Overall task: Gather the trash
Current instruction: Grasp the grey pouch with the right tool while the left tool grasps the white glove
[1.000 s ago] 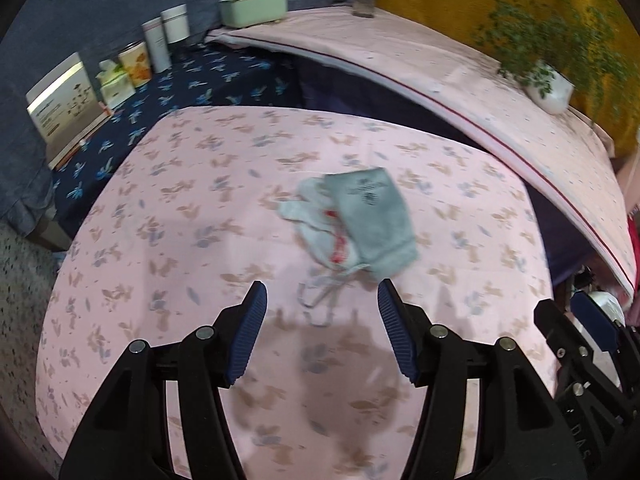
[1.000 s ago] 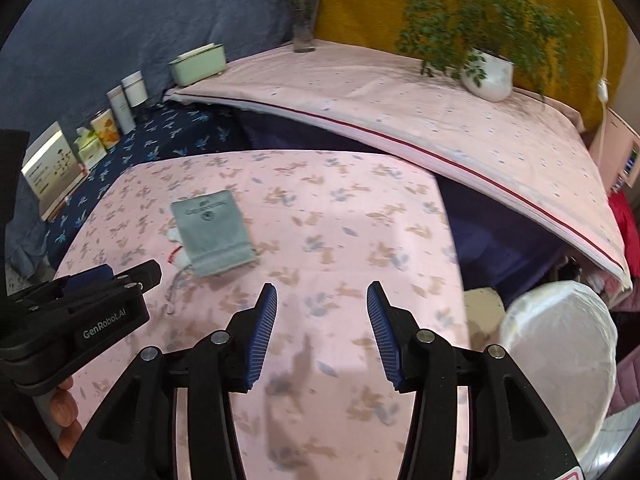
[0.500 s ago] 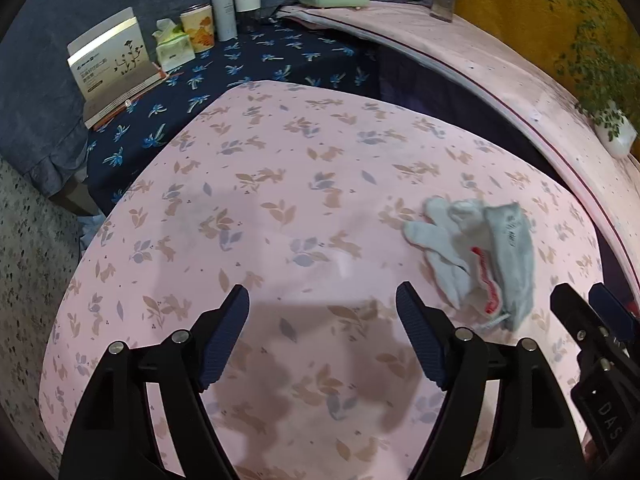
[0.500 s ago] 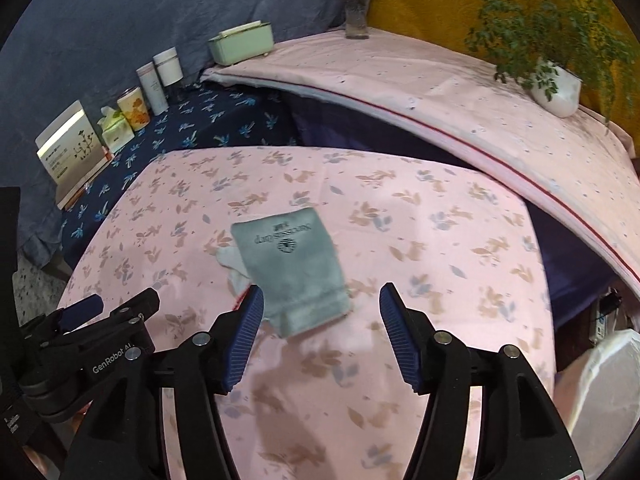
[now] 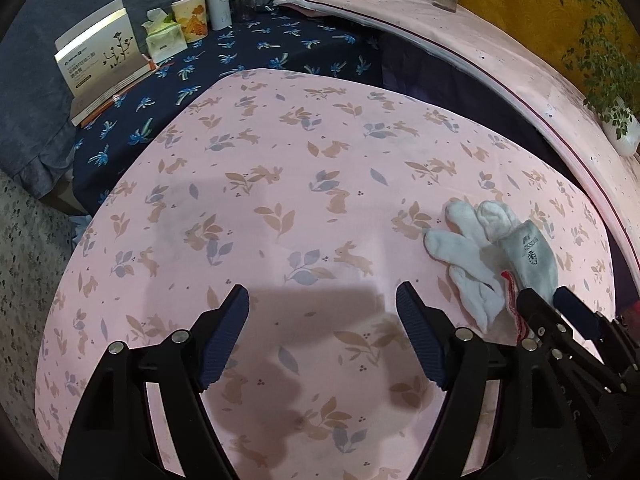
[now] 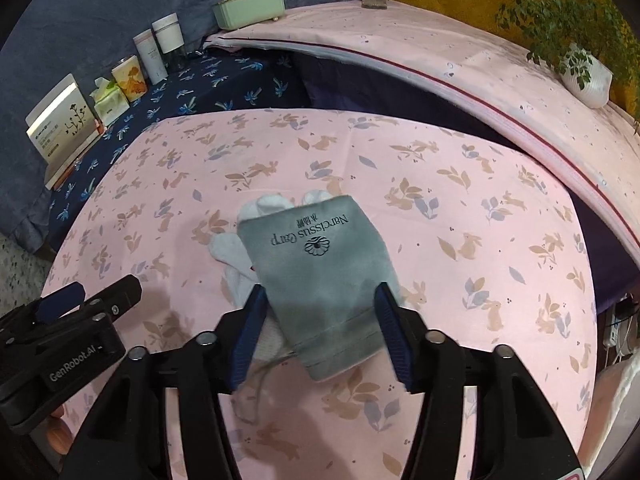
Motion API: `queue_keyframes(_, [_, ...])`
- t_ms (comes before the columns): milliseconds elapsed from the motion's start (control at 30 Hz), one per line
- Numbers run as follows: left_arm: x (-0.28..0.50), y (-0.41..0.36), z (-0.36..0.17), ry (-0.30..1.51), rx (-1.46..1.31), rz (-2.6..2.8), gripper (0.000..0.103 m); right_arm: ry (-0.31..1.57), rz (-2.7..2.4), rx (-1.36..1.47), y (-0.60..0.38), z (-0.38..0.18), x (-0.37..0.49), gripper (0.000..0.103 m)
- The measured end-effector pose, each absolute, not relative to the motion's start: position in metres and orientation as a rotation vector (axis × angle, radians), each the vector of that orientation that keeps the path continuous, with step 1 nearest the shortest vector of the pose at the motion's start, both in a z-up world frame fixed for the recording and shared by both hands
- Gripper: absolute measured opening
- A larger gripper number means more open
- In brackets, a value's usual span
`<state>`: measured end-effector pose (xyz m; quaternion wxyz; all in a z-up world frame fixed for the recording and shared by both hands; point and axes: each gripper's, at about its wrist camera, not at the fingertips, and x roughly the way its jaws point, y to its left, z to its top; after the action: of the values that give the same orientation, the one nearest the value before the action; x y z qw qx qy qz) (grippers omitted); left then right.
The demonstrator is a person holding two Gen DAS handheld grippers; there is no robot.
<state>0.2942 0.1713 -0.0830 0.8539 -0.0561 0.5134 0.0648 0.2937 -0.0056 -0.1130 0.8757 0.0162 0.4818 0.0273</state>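
The grey pouch (image 6: 320, 276) lies lengthwise between the closing right gripper (image 6: 320, 332), pads seemingly not yet touching

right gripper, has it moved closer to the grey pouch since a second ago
Yes. The right gripper has come forward over the pink cloth; its jaws, just closing, now straddle the grey pouch.

- Left gripper (image 5: 322, 336): matte black plastic arms that fork into two fingers, each tipped with a dark blue ribbed pad (image 5: 224, 338).
- Round silver screw heads sit at the joints of its linkages.
- Seen from the right wrist camera, its side carries white lettering "GenRobot.AI".
- Right gripper (image 6: 320, 332): the same build, black arms, blue ribbed pads (image 6: 390, 332), silver screws at the pivots.
- A red-edged label shows at its lower right corner.
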Motion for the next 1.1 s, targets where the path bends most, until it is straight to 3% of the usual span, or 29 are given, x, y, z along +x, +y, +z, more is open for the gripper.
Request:
queue_keyframes(133, [0.3,0.16,-0.086,1.085,-0.113,0.098,0.073,1.03,0.033,0.049,-0.021,-0.122,0.294,0.023])
queue_keyframes(167, [0.301,0.157,-0.086,1.086,-0.111,0.087,0.074,1.033,0.025,0.052,-0.025,-0.123,0.292,0.014])
queue_keyframes(433, [0.309,0.116,-0.086,1.082,-0.092,-0.01,0.079,1.014,-0.023,0.103,-0.062,-0.114,0.273,0.007])
queue_keyframes(1100, [0.306,-0.007,-0.095,1.137,-0.064,-0.275,0.085,0.942,-0.165,0.219,-0.148,-0.09,0.222,0.007])
